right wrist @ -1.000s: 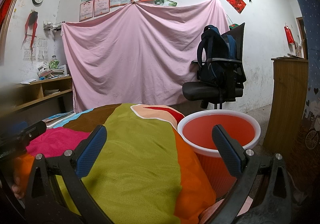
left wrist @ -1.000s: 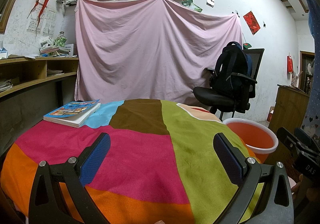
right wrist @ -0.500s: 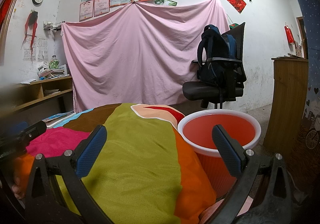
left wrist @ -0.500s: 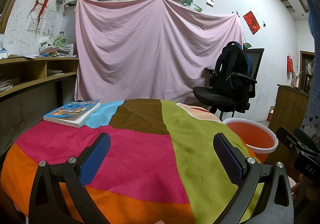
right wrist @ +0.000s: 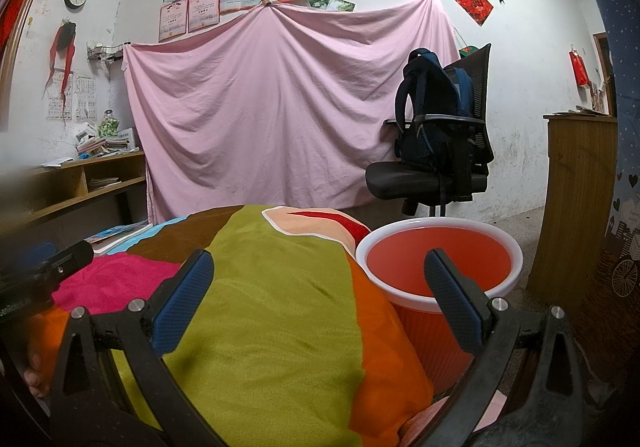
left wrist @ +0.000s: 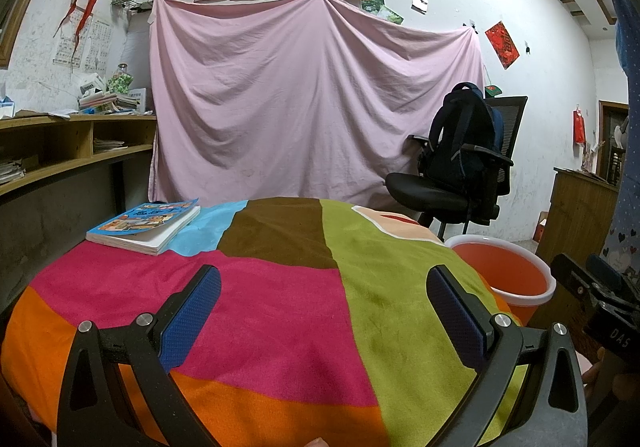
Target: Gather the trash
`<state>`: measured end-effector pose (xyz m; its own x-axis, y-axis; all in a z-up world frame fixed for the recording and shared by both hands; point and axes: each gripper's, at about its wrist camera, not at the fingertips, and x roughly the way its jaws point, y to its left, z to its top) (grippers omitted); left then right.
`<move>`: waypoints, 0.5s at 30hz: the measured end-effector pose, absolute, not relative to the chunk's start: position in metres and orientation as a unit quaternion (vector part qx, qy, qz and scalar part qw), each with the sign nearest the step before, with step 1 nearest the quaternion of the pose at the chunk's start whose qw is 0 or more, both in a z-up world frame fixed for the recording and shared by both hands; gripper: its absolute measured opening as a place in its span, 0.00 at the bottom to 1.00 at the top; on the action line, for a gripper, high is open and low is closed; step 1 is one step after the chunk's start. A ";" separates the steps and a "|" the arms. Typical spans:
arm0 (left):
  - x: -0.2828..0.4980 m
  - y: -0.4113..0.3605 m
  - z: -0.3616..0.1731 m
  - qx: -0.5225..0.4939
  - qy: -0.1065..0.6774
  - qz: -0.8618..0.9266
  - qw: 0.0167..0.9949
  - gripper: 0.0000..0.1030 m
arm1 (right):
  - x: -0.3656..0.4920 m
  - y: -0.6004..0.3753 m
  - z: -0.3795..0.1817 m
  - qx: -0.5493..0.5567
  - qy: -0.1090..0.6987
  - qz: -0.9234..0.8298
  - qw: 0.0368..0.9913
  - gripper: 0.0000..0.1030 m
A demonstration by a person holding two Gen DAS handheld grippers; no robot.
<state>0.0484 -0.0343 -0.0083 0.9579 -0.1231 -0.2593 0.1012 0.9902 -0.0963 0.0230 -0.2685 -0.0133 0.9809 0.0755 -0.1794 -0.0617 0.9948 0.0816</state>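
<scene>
**Mia:** Start with the left wrist view. What do you see?

**Ben:** The left gripper (left wrist: 323, 287) hangs over a table with a bright patchwork cloth (left wrist: 256, 287). Its jaws are wide open and hold nothing. A book (left wrist: 146, 225) lies at the far left corner. The orange bucket (left wrist: 506, 271) stands off the right edge, lower than the table top.

**Mia:** Where is the trash?

**Ben:** I can't see any on the cloth. The bucket looks like the place it should go. From here the bucket looks bare inside.

**Mia:** So what could go wrong?

**Ben:** The hand might grab the book by mistake, because it is the only loose thing there. Or the open jaws could pinch the soft cloth and drag it, and the book would slide with it.

**Mia:** Now the right wrist view.

**Ben:** The right gripper (right wrist: 318, 275) is open wide too, with nothing in it. One finger lines up with the cloth, the other with the bucket's white rim (right wrist: 516, 247). The bucket is just beside the table edge.

**Mia:** Any trouble there?

**Ben:** If that hand dips, a finger could bump the rim and tip the bucket. The left gripper shows close by at the left edge, so the two could knock together.
</scene>
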 end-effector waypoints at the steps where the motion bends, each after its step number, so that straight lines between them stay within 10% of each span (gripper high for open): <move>1: 0.048 -0.035 -0.008 -0.041 0.134 -0.055 0.989 0.98 | 0.023 -0.268 -0.013 0.038 0.092 0.034 0.994 1.00; 15: 0.043 -0.033 -0.007 -0.036 0.128 -0.056 0.990 0.98 | 0.023 -0.264 -0.019 0.039 0.095 0.035 0.994 1.00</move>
<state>0.0431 -0.0333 -0.0072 0.9612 -0.1198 -0.2486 0.1015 0.9912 -0.0853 0.0225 -0.2641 -0.0186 0.9796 0.0772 -0.1856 -0.0623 0.9944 0.0848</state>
